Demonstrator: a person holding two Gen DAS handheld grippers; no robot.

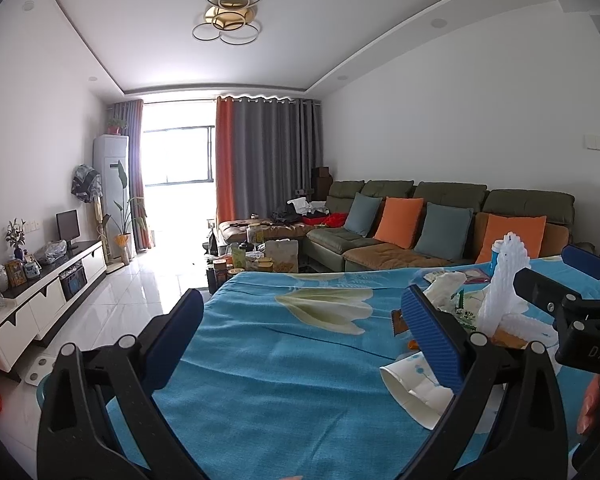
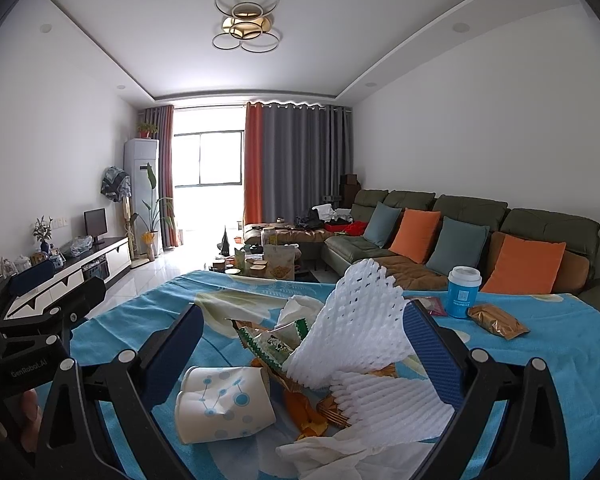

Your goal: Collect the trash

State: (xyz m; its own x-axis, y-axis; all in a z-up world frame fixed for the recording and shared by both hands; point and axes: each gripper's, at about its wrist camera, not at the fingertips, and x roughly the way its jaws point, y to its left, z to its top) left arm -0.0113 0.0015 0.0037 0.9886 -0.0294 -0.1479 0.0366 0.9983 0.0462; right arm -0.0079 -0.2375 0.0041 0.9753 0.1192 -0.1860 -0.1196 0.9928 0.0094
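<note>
A pile of trash lies on a table under a blue flowered cloth (image 2: 540, 360). In the right wrist view it holds a crushed paper cup (image 2: 224, 404), white foam fruit netting (image 2: 360, 340), snack wrappers (image 2: 268, 340) and crumpled tissue (image 2: 340, 452). My right gripper (image 2: 304, 348) is open, its jaws on either side of the pile. My left gripper (image 1: 304, 336) is open and empty over bare cloth (image 1: 280, 380), left of the pile. The cup (image 1: 408, 392) and netting (image 1: 504, 292) lie beside its right finger.
A blue lidded cup (image 2: 463, 292) and a gold foil packet (image 2: 496, 322) lie on the cloth at the far right. Beyond the table are a cluttered coffee table (image 2: 260, 260), a green sofa with cushions (image 2: 460, 240) and a TV cabinet (image 1: 48, 292) on the left.
</note>
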